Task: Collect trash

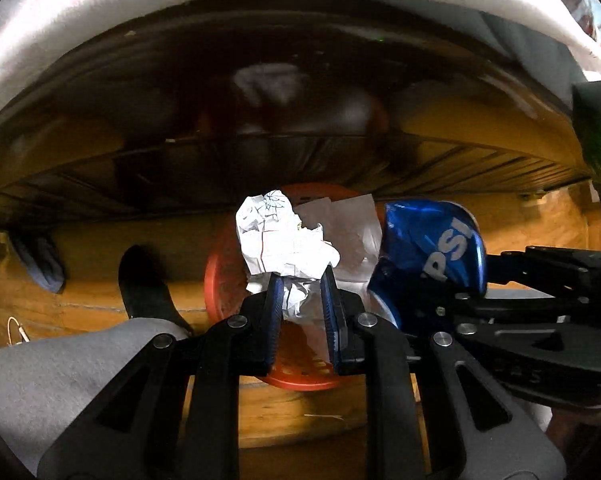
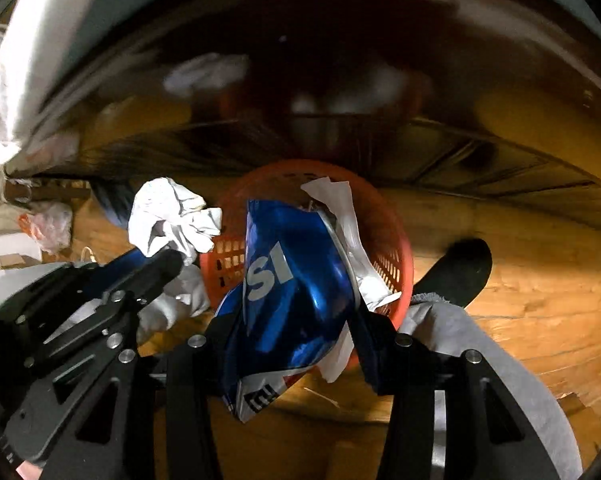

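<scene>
My left gripper (image 1: 300, 284) is shut on a crumpled white paper wad (image 1: 276, 236), which hangs over the red perforated basket (image 1: 220, 280) on the wooden floor. My right gripper (image 2: 288, 320) is shut on a crushed blue Pepsi can (image 2: 288, 280), also above the red basket (image 2: 396, 256). A flat white paper sheet (image 2: 348, 220) lies in the basket behind the can. The can (image 1: 432, 248) and the right gripper's arm show at the right of the left wrist view; the wad (image 2: 172, 212) and left gripper (image 2: 168, 264) show at the left of the right wrist view.
A low dark furniture edge with white bedding (image 1: 100, 20) overhangs the far side. A person's grey trouser legs (image 1: 60, 380) and black-socked feet (image 2: 460, 268) stand on either side of the basket. A plastic bag (image 2: 44, 224) lies on the floor at far left.
</scene>
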